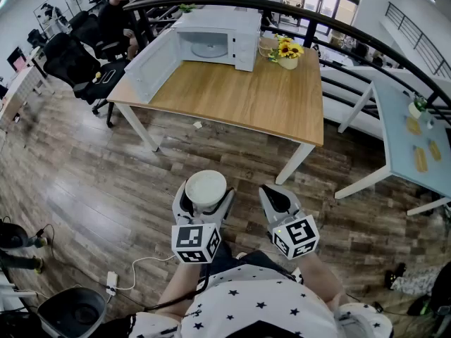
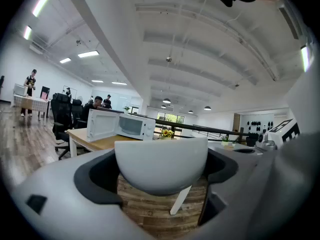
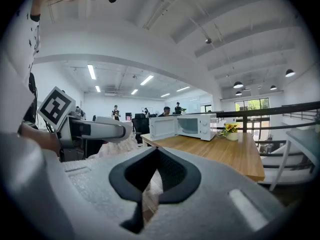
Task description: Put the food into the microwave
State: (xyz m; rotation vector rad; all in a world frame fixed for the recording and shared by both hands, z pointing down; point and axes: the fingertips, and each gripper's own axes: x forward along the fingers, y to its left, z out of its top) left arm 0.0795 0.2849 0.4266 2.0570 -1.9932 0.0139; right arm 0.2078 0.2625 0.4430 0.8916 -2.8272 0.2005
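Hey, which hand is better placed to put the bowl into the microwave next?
Left. The left claw grips the white bowl, and the microwave on the table ahead has its door open. The right claw is shut and empty.

The left gripper (image 1: 205,193) points ahead and slightly downward, its jaws spread wide and clamped on the sides of a white bowl (image 1: 206,187). Just beside it, the right gripper (image 1: 273,193) points the same way with its jaws drawn together (nothing sits between them). Both forearms reach out from the torso, roughly parallel.
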